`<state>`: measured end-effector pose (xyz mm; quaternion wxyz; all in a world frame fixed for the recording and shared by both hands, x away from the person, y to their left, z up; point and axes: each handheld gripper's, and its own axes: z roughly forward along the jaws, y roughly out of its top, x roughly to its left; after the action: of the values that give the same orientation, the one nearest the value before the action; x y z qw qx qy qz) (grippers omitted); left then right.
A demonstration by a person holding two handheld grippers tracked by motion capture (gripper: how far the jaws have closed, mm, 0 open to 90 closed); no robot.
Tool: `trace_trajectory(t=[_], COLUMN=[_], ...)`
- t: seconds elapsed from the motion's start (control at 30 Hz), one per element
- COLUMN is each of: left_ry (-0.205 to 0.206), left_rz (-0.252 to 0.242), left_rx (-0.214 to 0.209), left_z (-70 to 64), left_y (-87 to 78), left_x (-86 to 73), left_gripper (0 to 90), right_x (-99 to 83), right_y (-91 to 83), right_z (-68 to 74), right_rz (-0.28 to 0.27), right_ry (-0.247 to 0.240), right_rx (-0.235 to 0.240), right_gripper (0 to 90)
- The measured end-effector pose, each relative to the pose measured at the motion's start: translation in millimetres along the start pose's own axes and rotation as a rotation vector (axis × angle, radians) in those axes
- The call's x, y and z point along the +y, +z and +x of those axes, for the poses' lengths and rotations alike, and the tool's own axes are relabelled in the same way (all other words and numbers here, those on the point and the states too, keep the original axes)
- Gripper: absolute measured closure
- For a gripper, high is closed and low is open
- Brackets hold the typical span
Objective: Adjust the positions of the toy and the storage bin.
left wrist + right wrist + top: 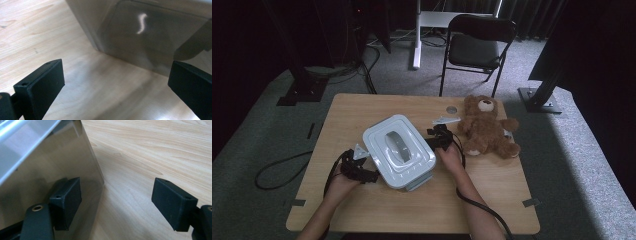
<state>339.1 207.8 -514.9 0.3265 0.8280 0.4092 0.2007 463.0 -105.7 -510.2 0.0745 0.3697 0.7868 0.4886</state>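
Coming in from the near edge of the wooden table (412, 210), the person's two forearms reach forward to either side of a white lidded container (399, 151) that sits near the middle of the tabletop. The left gripper (357, 167) rests at the container's near-left corner, and the left gripper view shows its two black jaws spread wide with bare wood between them and the container's glossy side wall (140, 37) just ahead, not yet between the pads. The right gripper (439, 139) sits at the container's right side; in the right gripper view its jaws are also spread apart, one pad lying close against the reflective wall of the container (37, 177), whether touching it or not I cannot tell, and the other standing free over the wood. Neither gripper holds anything. The container's lid carries a grey handle (397, 143) folded flat on top. Just beyond the right gripper, a brown teddy bear (487, 127) lies on its back near the table's far right. Behind the table, a dark folding chair (477, 45) stands on the grey carpet.
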Motion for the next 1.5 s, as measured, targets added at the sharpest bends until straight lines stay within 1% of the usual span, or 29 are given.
trace_trajectory(t=[0.03,0.07,0.1,0.13,0.2,0.23,0.27,0.3,0.4,0.5,0.57,0.63,0.7,0.83,0.87,0.9,0.93,1.0,1.03,1.07,1.1,1.13,1.17,1.2,1.27,1.33,1.37,1.4,1.5], left_ry=[0.007,0.007,0.014,0.014,0.017,0.017,0.043,0.050,0.072,0.084,0.099,0.109,0.107,0.093,0.080,0.069,0.048,0.010,-0.001,-0.015,-0.021,-0.017,-0.018,-0.012,0.003,0.019,0.018,0.010,0.010], left_rz=[0.003,0.003,0.003,0.002,0.004,0.004,0.012,0.015,0.024,0.025,0.028,0.030,0.030,0.007,-0.008,-0.019,-0.025,-0.018,-0.026,-0.031,-0.026,-0.022,-0.034,-0.041,-0.050,-0.063,-0.066,-0.076,-0.077], left_rx=[-0.005,-0.005,-0.015,-0.017,-0.016,-0.016,-0.014,-0.020,-0.039,-0.054,-0.061,-0.082,-0.103,-0.111,-0.112,-0.113,-0.116,-0.110,-0.120,-0.133,-0.134,-0.129,-0.133,-0.142,-0.140,-0.132,-0.124,-0.124,-0.124], left_z=[-3.2,-3.2,-8.7,-10.6,-15.1,-15.1,-21.8,-24.0,-31.2,-37.1,-41.6,-45.2,-48.2,-49.3,-49.4,-48.7,-47.5,-43.3,-41.8,-40.1,-39.2,-39.0,-39.2,-39.4,-41.0,-41.8,-42.1,-41.2,-37.9], left_y=[-1.0,-1.0,-2.5,-2.9,-4.3,-4.3,-5.8,-6.2,-7.7,-9.2,-10.5,-11.3,-11.6,-10.8,-10.7,-11.1,-11.5,-12.9,-13.7,-14.9,-16.0,-17.2,-18.4,-19.7,-20.2,-20.5,-20.7,-21.3,-24.3], left_x=[-0.5,-0.5,-1.8,-2.3,-3.2,-3.2,-3.5,-3.7,-4.3,-4.5,-4.1,-3.9,-3.9,-5.7,-6.8,-7.9,-9.1,-12.3,-13.6,-15.3,-16.8,-18.3,-20.2,-22.6,-26.3,-31.3,-33.7,-36.9,-42.8], left_gripper=[1.2,1.2,1.2,1.2,1.2,1.2,1.2,1.2,1.2,1.2,1.2,1.2,1.2,1.2,1.2,1.2,1.2,1.2,1.2,1.2,1.2,1.2,1.2,1.2,1.2,1.2,1.2,1.2,1.2], right_x=[-1.6,-3.6,-5.8,-7.3,-10.7,-10.7,-12.7,-16.5,-21.7,-27.8,-31.9,-35.7,-38.2,-41.7,-43.0,-44.5,-46.7,-52.1,-56.3,-58.8,-62.2,-66.0,-69.6,-72.9,-80.3,-87.1,-90.3,-93.0,-98.8], right_y=[-2.1,-4.7,-7.7,-9.2,-12.4,-12.4,-14.6,-18.8,-23.7,-29.1,-32.3,-36.0,-39.4,-43.8,-44.4,-45.2,-45.9,-48.6,-51.0,-52.4,-54.4,-56.4,-58.1,-60.0,-63.9,-66.9,-69.4,-72.4,-83.1], right_z=[0.9,2.0,2.6,2.8,3.7,3.7,4.1,5.3,6.5,6.4,5.0,4.6,4.4,2.6,1.6,0.5,-0.7,-0.8,-0.3,0.1,0.6,1.1,1.9,2.5,3.8,4.3,5.0,5.5,5.6], right_rz=[-0.006,-0.010,-0.006,-0.010,-0.015,-0.015,-0.017,-0.028,-0.040,-0.040,-0.028,-0.024,-0.016,-0.013,-0.012,0.000,0.007,0.022,0.020,0.022,0.025,0.022,0.023,0.032,0.035,0.058,0.058,0.054,0.039], right_ry=[-0.006,-0.013,-0.013,-0.018,-0.013,-0.013,-0.018,-0.028,-0.035,-0.038,-0.038,-0.038,-0.045,-0.059,-0.063,-0.057,-0.054,-0.060,-0.071,-0.071,-0.078,-0.085,-0.085,-0.088,-0.100,-0.110,-0.114,-0.118,-0.108], right_rx=[-0.001,0.000,-0.001,0.000,0.003,0.003,0.000,0.002,0.002,0.008,0.018,0.027,0.023,-0.004,-0.012,-0.019,-0.017,-0.035,-0.040,-0.044,-0.055,-0.056,-0.056,-0.056,-0.059,-0.075,-0.080,-0.092,-0.104], right_gripper=[23.3,23.4,23.4,23.5,23.4,23.4,23.4,23.3,23.4,23.3,23.4,23.3,23.2,20.1,18.9,17.0,14.6,13.6,13.6,13.6,13.6,13.6,13.6,13.6,13.6,13.7,13.7,13.7,13.3])
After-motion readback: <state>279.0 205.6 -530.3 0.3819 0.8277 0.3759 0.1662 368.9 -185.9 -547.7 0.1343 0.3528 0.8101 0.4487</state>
